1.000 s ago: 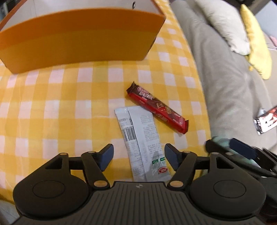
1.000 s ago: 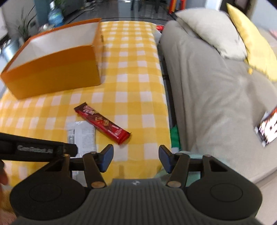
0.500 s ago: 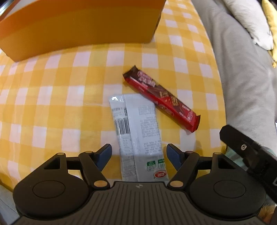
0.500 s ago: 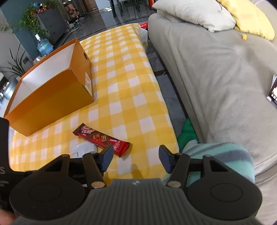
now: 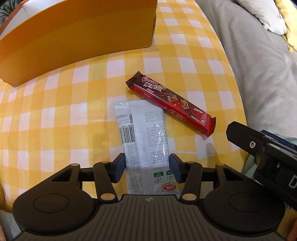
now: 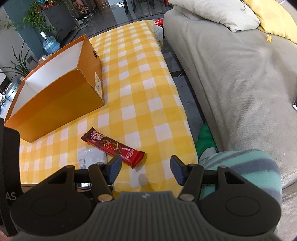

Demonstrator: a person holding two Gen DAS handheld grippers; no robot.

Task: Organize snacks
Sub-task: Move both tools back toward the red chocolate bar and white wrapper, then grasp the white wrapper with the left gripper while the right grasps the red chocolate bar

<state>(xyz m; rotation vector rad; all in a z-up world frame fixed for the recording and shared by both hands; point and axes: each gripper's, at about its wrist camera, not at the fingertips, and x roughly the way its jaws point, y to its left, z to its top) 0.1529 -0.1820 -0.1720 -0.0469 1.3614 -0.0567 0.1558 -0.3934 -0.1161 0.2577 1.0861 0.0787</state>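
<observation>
A silver snack packet [image 5: 144, 133] lies flat, printed back up, on the yellow checked tablecloth [image 5: 55, 120]. My left gripper [image 5: 147, 165] points down over its near end. Its jaws are closing with the packet between them; the pads stand right at the packet's edges and the packet is uncrumpled. A red chocolate bar [image 5: 170, 105] lies slanted just beyond, overlapping the packet's far corner. My right gripper [image 6: 145, 167] hangs open over bare cloth, and the red bar [image 6: 113, 146] ends near its left finger. The orange box [image 6: 61, 103] stands open at the back left.
A grey sofa [image 6: 241, 74] with a white pillow [image 6: 213, 11] and a yellow one [image 6: 269, 18] runs along the table's right edge. A striped teal sleeve [image 6: 241, 166] and green cloth [image 6: 206, 140] lie at that edge. Plants and a water bottle [image 6: 49, 43] stand behind the box.
The left jaws have narrowed from wide open to the silver packet's edges, and that gripper has come closer over it. The right gripper has rolled and shifted toward the red bar, still open.
</observation>
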